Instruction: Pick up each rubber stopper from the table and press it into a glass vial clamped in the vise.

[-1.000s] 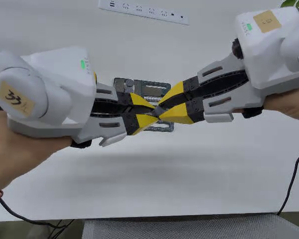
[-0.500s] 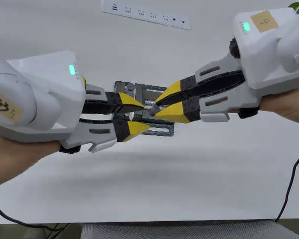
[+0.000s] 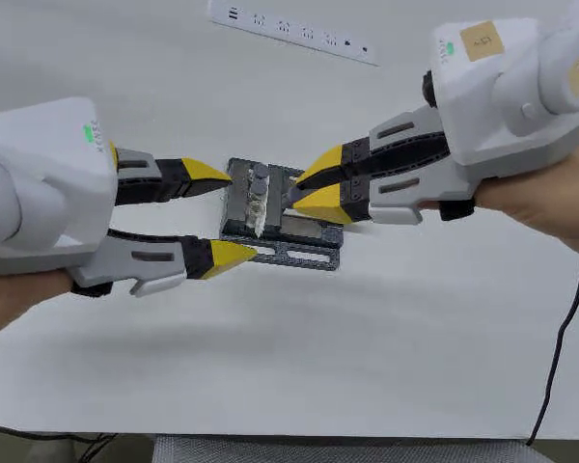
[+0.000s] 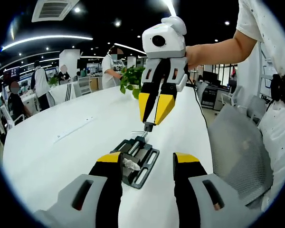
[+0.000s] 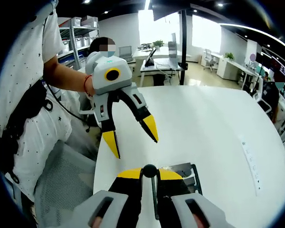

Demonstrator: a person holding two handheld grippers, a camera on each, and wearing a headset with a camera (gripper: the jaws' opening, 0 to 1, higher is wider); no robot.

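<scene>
A small black vise (image 3: 305, 254) sits mid-table with a clear glass vial (image 3: 258, 204) clamped in it. My right gripper (image 3: 296, 196) comes in from the right, shut on a dark rubber stopper (image 3: 291, 200), its tips just right of the vial and over the vise. The right gripper view has the stopper (image 5: 149, 170) pinched at the jaw tips above the vise (image 5: 189, 172). My left gripper (image 3: 241, 214) stands open at the vise's left side, nothing between its fingers. In the left gripper view the right gripper (image 4: 149, 125) hangs over the vise (image 4: 143, 164) with the stopper (image 4: 148, 128).
A white power strip (image 3: 291, 29) lies at the table's far edge. A black cable (image 3: 560, 347) hangs off the right side. A grey mesh chair seat (image 3: 367, 449) sits below the front table edge. People stand at other desks behind.
My left gripper has opened wide and drawn back left from the right gripper's tips. The right gripper keeps the stopper and has dropped slightly toward the vise.
</scene>
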